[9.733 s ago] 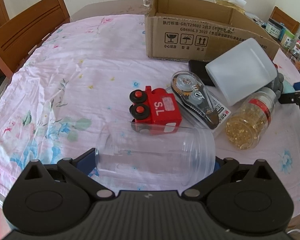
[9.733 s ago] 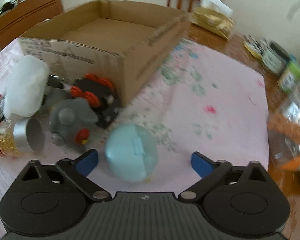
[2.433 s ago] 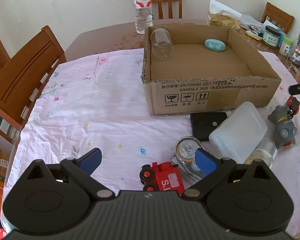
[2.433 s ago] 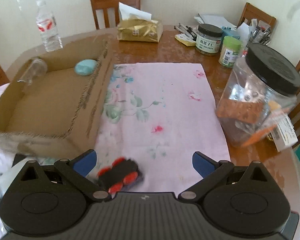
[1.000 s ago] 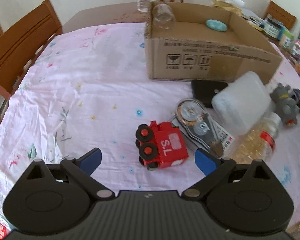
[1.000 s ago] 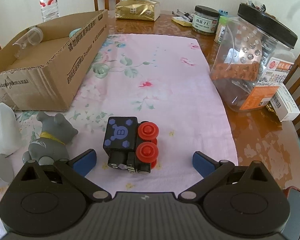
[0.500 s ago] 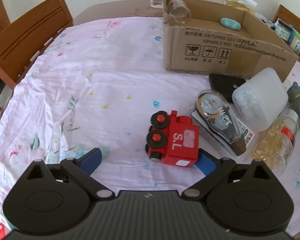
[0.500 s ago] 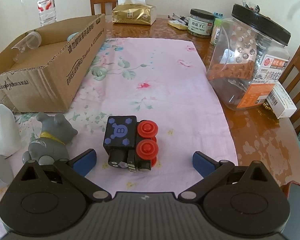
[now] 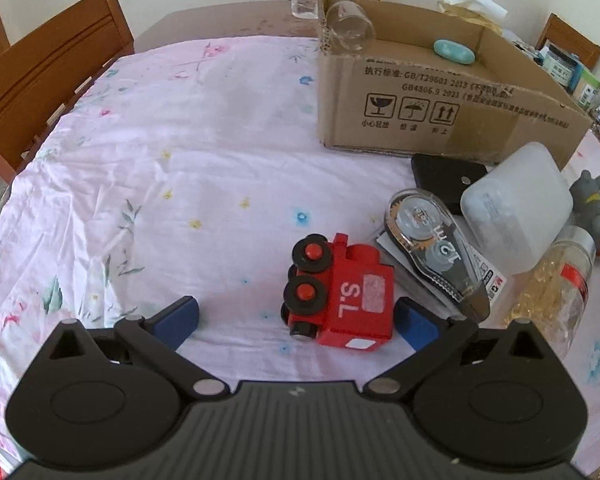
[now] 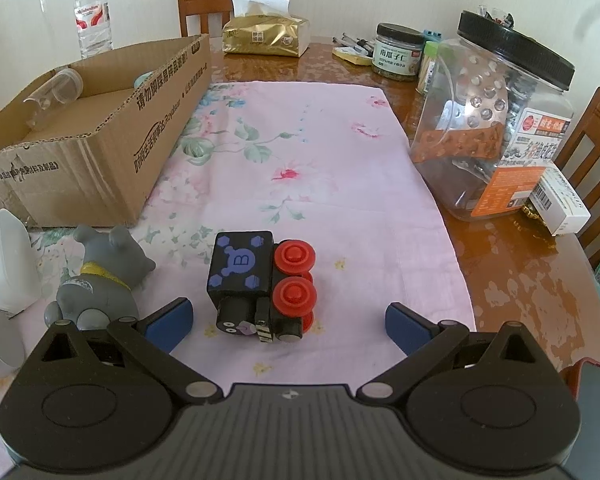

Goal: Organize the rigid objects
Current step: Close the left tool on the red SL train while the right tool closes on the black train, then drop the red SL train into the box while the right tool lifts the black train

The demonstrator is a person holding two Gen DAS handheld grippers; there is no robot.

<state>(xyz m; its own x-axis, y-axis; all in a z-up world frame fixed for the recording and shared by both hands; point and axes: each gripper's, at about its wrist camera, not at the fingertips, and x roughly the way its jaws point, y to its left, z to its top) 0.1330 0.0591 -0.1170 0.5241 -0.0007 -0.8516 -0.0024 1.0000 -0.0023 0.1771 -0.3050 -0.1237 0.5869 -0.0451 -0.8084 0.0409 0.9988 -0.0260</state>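
Left of the left gripper [image 9: 296, 320], bare tablecloth [image 9: 160, 168] lies free; to its right, the tape dispenser [image 9: 432, 248] and pill bottle [image 9: 556, 292] crowd close, perhaps touching.

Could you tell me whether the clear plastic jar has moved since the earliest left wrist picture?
Yes. The clear plastic jar now lies inside the cardboard box, at its far left corner, no longer on the cloth.

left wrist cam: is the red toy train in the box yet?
No, the red toy train lies on its side on the pink tablecloth, outside the cardboard box, which holds a clear jar and a blue case.
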